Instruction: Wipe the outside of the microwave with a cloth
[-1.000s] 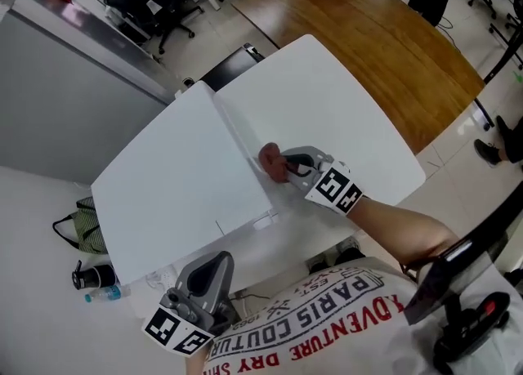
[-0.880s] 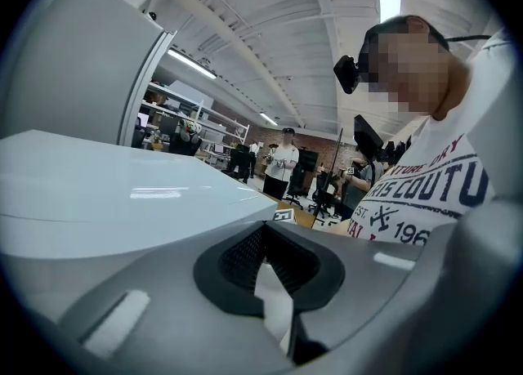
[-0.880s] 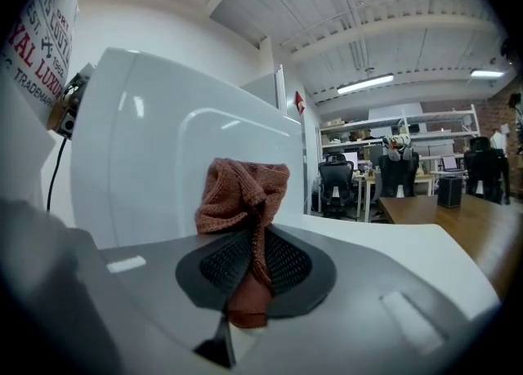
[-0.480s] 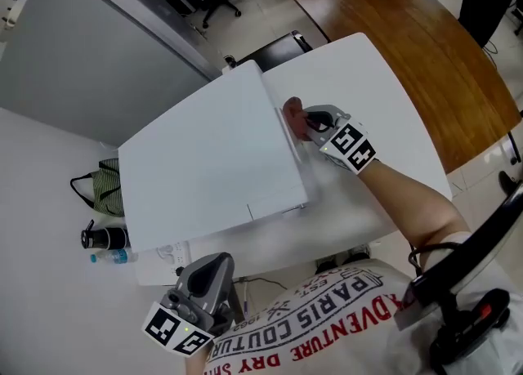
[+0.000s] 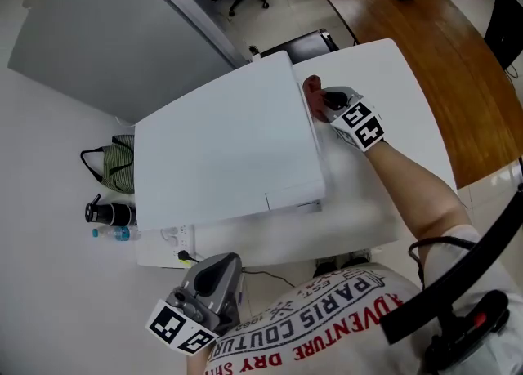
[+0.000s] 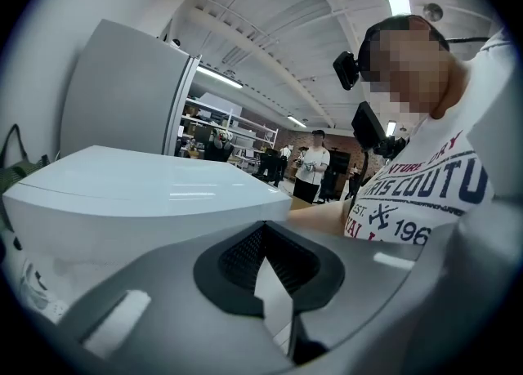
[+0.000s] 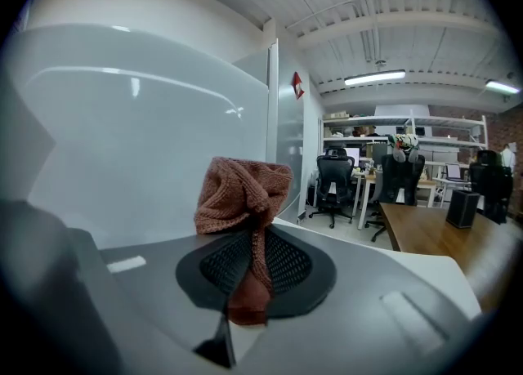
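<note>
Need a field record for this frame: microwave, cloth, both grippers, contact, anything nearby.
microwave: white box on a white table
cloth: reddish-brown knit, bunched
right gripper: jaws closed on the cloth, at the microwave's right side near its far corner
contact: cloth appears pressed to that side wall
left gripper: jaws together, nothing between them, low by the person's torso, clear of the microwave
floor, left of table: striped bag, dark bottle
</note>
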